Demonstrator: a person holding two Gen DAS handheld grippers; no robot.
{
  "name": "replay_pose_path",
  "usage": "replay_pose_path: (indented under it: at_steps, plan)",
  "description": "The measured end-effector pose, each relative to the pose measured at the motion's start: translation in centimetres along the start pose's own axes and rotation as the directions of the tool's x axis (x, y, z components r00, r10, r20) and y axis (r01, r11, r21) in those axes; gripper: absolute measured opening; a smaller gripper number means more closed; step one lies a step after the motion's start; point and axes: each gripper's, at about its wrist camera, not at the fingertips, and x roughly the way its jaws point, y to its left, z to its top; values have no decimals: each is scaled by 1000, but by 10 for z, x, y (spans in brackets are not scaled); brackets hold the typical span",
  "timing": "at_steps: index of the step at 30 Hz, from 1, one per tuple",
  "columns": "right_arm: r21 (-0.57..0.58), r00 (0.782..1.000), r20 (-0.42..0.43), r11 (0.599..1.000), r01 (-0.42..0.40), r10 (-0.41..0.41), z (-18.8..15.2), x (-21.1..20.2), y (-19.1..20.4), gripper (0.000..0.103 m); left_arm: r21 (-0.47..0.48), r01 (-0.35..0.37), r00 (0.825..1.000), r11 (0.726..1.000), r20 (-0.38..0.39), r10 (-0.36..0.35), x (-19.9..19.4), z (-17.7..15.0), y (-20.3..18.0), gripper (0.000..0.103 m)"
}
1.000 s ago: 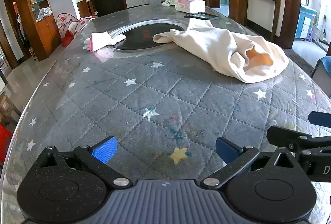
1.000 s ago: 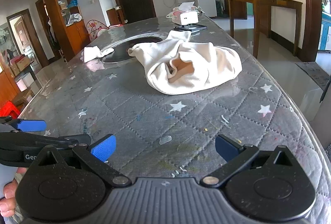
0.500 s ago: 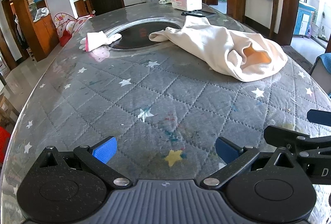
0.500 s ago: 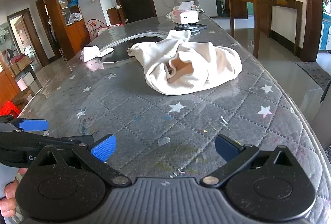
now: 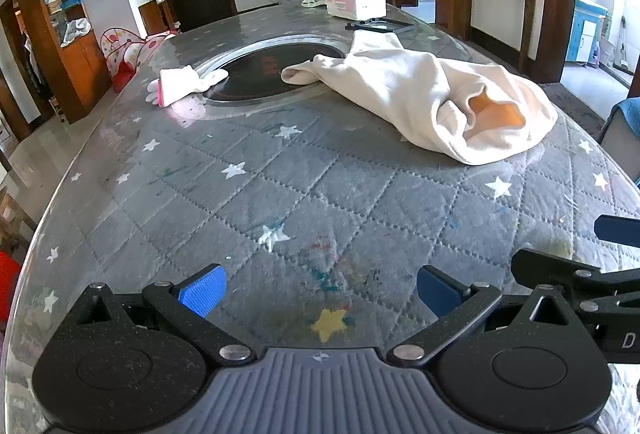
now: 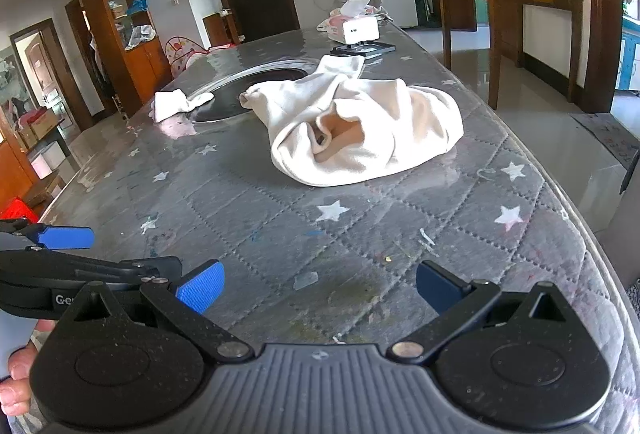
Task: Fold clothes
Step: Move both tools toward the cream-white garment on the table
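Most of both views was filled by a long table (image 5: 248, 193) covered in a grey quilted cloth with white stars, with a round dark inset (image 5: 272, 73) near its middle. On the far right half lay the garment we were to fold, a cream sweatshirt (image 5: 416, 97), crumpled in a heap with one opening gaping toward us and a sleeve trailing onto the rim of the inset. A small white glove with a pink cuff (image 5: 180, 89) sat left of the inset, well apart from the sweatshirt. A tissue box (image 5: 356, 5) stood at the far end.

We held the left gripper (image 5: 320, 292) and right gripper (image 6: 318, 288) low over the near edge, both with fingers spread wide and holding nothing, well short of the sweatshirt.

We judged that folding had not begun. The heap hid its hems, so a grab could pinch several layers at once and drag the whole bundle instead of spreading it.
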Motion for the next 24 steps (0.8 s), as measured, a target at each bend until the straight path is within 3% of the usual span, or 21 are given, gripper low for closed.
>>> replay_pose_path:
  at_steps: [24]
  plan:
    - [-26,1000,2,1000,-3,3,19,13,-7,103,10,10,1000,1000,-22,-10,16,20,-1,103]
